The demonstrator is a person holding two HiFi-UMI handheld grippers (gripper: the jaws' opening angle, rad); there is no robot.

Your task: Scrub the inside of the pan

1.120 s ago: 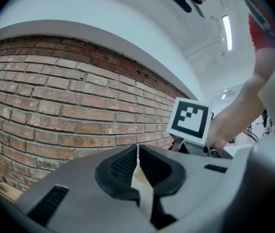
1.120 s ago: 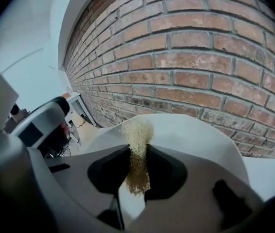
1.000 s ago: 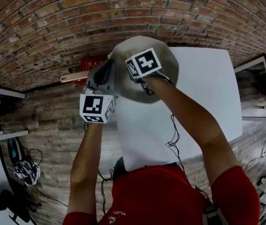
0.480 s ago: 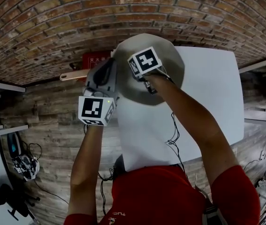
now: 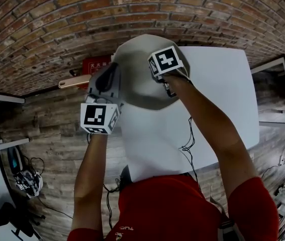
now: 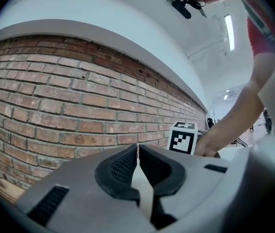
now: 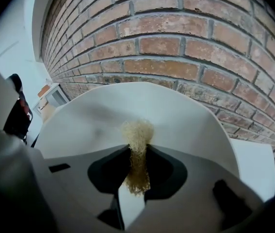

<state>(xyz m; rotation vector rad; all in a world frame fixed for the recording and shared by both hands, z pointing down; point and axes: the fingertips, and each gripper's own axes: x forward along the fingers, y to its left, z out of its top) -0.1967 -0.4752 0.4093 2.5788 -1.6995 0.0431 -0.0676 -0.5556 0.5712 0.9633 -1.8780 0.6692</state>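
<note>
both forearms stretched toward table (image 5: 222,99) far left corner. left gripper (image 6: 138,155) clamped pan (image 5: 134,82) rim; right gripper (image 7: 137,154) pinched scrubber (image 7: 137,131) against pan's inside.

Pale grey pan (image 5: 137,79), tan fibrous scrubber (image 7: 137,132) inside

Legible markings, head view unless noted:

1. Red box (image 5: 95,64) at the foot of the brick wall: one line of white chars. on its face. Too small to read w/ certainty.
2. Person's red shirt (image 5: 172,210): small white lettering near the bottom edge of the view. Begins "TUC"; remainder not legible.
3. White marker cube (image 5: 99,117) on the left tongs (image 6: 137,152): black square code pattern per face, not a readable word or no.
4. White marker cube (image 5: 166,62) on the right tongs (image 7: 137,147): same type of code pattern, different layout.
</note>
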